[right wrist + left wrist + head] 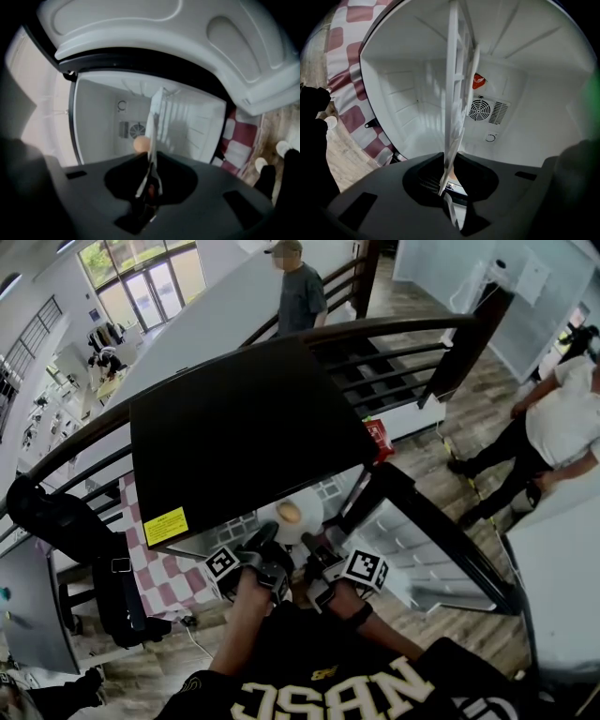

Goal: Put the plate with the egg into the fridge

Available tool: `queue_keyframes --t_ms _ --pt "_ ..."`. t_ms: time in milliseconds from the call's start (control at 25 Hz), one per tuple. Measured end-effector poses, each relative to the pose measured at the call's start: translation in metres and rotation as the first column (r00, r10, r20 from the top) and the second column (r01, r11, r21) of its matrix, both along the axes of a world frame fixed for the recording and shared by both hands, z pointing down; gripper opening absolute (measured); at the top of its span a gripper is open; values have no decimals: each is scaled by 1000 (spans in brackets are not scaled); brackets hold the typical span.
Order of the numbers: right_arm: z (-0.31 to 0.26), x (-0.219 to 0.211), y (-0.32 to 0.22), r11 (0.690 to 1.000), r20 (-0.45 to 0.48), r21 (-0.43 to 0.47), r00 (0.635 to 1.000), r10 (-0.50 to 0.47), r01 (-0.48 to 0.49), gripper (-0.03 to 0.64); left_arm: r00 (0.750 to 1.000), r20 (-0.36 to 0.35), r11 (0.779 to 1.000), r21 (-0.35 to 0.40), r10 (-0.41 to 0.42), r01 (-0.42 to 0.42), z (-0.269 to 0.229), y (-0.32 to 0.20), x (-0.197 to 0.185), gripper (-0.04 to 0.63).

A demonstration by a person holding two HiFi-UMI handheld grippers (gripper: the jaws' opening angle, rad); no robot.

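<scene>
A white plate point(305, 518) with a brown egg point(289, 512) on it hangs at the mouth of the small black-topped fridge point(234, 427). My left gripper point(265, 554) is shut on the plate's near rim from the left. My right gripper point(316, 557) is shut on the rim from the right. In the left gripper view the plate point(454, 108) shows edge-on, running out of the left gripper point(449, 180) toward the white fridge interior point(403, 108). In the right gripper view the plate point(153, 126) is also edge-on in the right gripper point(149, 185), with the egg point(140, 144) to its left.
The fridge door point(422, 540) stands open to the right. A fan vent point(487, 111) sits on the fridge's back wall. A red-and-white checked cloth point(155, 573) lies under the fridge, and a black bag point(66, 521) is at the left. A railing point(394, 329) and two people point(300, 296) point(562, 418) are beyond.
</scene>
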State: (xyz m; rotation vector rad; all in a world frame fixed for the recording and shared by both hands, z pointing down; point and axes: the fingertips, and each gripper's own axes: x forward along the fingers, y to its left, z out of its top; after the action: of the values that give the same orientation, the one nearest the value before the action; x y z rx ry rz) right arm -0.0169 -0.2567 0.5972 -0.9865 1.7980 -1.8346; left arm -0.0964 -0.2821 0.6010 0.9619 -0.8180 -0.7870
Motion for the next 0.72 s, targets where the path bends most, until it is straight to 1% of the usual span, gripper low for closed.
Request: queue_keyframes --t_ms 80,200,320,440,720 --pt "-1 3 -4 1000 -26 -4 999 23 -23 43 1000 1 1000 -3 20 -20 0 0 4 71" --pt "-2 7 -9 998 -23 -16 998 56 -56 35 998 15 998 10 66 -66 -3 2 12 72" --pt "-2 10 -16 996 -9 -22 996 84 -84 32 992 67 993 39 108 -110 -6 3 17 72" --pt "-3 12 -25 994 -5 -20 994 108 -108 29 984 113 989 50 135 -141 -3 8 18 74" --pt "-1 15 -50 985 -15 -30 986 167 -167 29 982 130 989 45 134 -141 1 25 10 89"
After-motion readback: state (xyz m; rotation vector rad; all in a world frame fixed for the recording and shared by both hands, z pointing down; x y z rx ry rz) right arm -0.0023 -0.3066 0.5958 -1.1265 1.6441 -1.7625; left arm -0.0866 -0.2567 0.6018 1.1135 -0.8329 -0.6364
